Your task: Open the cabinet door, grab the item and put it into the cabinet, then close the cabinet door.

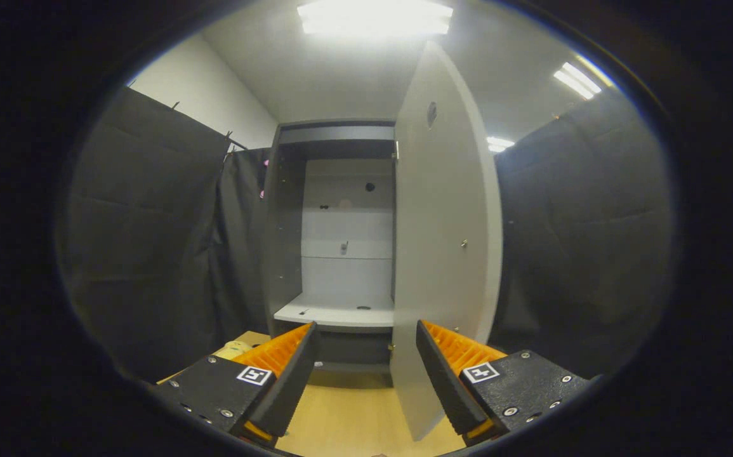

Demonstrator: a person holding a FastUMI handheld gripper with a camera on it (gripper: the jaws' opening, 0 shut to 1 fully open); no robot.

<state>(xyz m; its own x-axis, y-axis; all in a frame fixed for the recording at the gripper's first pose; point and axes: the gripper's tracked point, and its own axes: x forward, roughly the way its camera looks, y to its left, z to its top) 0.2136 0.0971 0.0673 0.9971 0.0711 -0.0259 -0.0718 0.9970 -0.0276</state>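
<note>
Here the tongs [366, 346] gape wide, empty, over a wooden bench [353, 419]; beyond, one cabinet [341, 254], its single door [445, 254] open, between black-curtained walls.

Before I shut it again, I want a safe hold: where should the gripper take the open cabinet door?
Probably the door's free vertical edge, approached from the front with a finger on each face. It stands wide open, edge-on toward the gripper, whose fingers are open and empty. The small knob looks too tiny to pinch.
</note>
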